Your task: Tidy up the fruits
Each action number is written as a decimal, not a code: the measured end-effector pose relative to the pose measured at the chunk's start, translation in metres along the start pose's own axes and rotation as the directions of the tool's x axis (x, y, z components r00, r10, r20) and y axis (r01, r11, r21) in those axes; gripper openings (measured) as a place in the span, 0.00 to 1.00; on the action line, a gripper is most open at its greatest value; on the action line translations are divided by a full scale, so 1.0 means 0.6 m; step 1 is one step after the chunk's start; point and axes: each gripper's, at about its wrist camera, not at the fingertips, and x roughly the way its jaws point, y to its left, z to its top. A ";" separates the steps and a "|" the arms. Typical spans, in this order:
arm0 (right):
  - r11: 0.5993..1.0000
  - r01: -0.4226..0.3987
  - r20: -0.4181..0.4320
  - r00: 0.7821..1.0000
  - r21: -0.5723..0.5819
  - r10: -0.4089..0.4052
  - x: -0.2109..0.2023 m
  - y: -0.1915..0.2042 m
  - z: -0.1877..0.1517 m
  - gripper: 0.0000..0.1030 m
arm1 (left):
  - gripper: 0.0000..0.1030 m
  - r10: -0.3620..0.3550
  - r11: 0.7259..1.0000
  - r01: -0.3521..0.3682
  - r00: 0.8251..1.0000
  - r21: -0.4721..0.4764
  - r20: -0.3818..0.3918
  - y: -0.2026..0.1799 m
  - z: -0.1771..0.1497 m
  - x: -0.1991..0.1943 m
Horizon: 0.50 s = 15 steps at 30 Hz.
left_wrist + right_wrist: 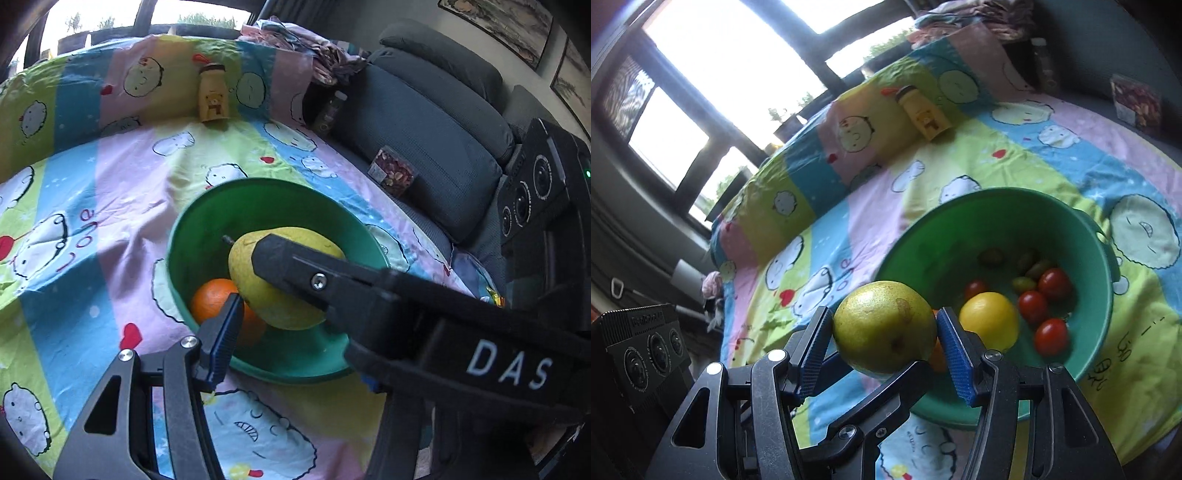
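Gripping a yellow-green pear (884,326) between its blue pads, the right gripper (882,336) holds it above the green bowl's (1100,236) near rim; the left gripper (247,280) also clasps this pear, over the bowl's orange (212,299).

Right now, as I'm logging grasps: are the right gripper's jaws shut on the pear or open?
Shut on the pear: the right gripper's blue pads press against both its sides, no gap showing.
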 end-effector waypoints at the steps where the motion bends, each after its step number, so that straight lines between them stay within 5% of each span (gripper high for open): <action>1: 1.000 0.012 -0.007 1.000 0.017 -0.012 0.003 -0.010 0.003 0.59 | 0.53 -0.008 1.000 0.008 1.000 -0.004 -0.015 0.001 -0.001 0.011; 6: 0.995 0.049 -0.033 0.998 0.082 -0.047 0.016 -0.042 0.002 0.59 | 0.56 0.024 0.999 -0.025 0.998 -0.027 -0.053 -0.003 -0.005 0.035; 9: 0.985 0.159 0.008 0.987 0.064 -0.159 0.005 -0.039 -0.002 0.59 | 0.69 0.100 0.995 -0.100 0.995 0.005 -0.029 -0.015 -0.007 0.026; 15: 0.980 0.190 0.086 0.977 0.052 -0.194 -0.023 -0.038 -0.003 0.69 | 0.87 0.172 0.985 -0.172 0.985 0.016 0.012 -0.018 -0.013 -0.005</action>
